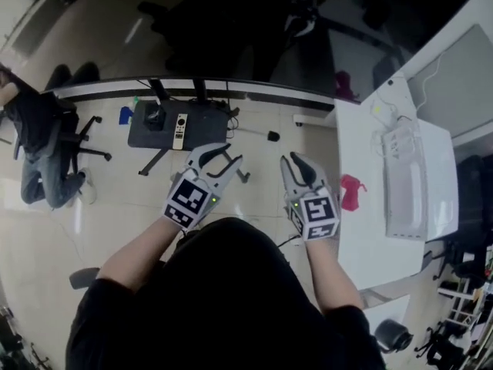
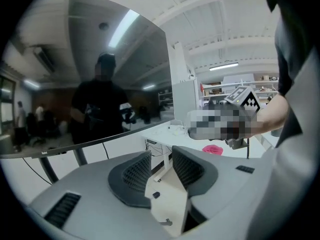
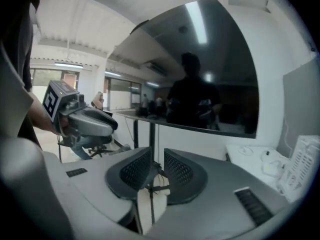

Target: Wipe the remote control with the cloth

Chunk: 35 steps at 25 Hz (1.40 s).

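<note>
the remote control (image 1: pixel 179 130) lies flat and lengthways on a small dark table (image 1: pixel 204 126) ahead of the person, face up, with nothing on or against it, so its top is free for wiping; it is well apart from both grippers; the cloth (image 1: pixel 352 192), a crumpled pink piece, rests near the edge of the white table (image 1: pixel 362 237) to the person's right, not yet picked up and far from the remote, which suggests the wiping has not begun and that cloth and remote have yet to be brought together; the right gripper (image 1: pixel 299 164) is the nearer to the cloth and looks the likelier one to fetch it, though it hovers in the air short of it; its own view shows the ribbed pads (image 3: pixel 135 171) standing a narrow gap apart with nothing between them, so it is released and empty; the left gripper (image 1: pixel 222 159) is held up beside it, aimed roughly toward the dark table, its pads (image 2: pixel 137 171) parted a little wider and likewise holding nothing, probably kept free to steady the remote; both gripper views face a large dark screen (image 2: pixel 100 84).
</note>
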### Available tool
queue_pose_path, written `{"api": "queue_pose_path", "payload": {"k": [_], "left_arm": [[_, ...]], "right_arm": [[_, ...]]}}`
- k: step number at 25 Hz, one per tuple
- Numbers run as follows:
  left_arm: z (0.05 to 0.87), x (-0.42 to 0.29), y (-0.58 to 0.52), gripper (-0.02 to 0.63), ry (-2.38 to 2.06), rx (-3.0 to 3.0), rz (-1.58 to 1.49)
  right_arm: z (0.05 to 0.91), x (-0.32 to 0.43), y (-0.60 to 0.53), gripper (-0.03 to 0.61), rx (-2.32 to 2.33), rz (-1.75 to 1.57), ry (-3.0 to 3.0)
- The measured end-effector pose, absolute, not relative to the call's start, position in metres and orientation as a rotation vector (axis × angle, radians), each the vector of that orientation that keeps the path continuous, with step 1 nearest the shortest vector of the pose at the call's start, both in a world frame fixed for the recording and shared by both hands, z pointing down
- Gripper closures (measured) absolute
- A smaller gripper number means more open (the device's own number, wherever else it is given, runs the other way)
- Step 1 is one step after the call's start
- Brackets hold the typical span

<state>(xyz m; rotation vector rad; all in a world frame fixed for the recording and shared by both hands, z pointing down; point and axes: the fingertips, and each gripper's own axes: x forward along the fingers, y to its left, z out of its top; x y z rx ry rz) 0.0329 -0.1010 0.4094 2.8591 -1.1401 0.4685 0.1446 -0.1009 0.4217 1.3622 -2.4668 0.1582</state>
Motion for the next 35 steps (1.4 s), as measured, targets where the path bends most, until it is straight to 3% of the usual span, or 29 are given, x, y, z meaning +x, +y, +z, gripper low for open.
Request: {"api": "queue_pose_path", "payload": {"k": [1, 8, 19, 35], "left_arm": [[0.407, 0.032, -0.099, 0.489, -1.146, 2.867, 0.463], [0.402, 0.011, -0.089, 0.604, -1.228, 2.842, 0.418], [0.412, -0.026, -0.091, 0.612, -1.310, 2.764, 0.411], [0.413, -0.039, -0.094, 0.612, -1.336, 2.739, 0.418]], "right_arm": [[0.416, 0.128, -0.099, 0.526, 1.321, 0.147, -2.508], [0.402, 0.061, -0.089, 0.577, 1.177, 0.150, -2.650], [0.405, 0.010, -0.085, 0.578, 1.040, 0.253, -2.711], [0.406, -0.003, -0.082, 0.578, 1.008, 0.247, -2.691]]}}
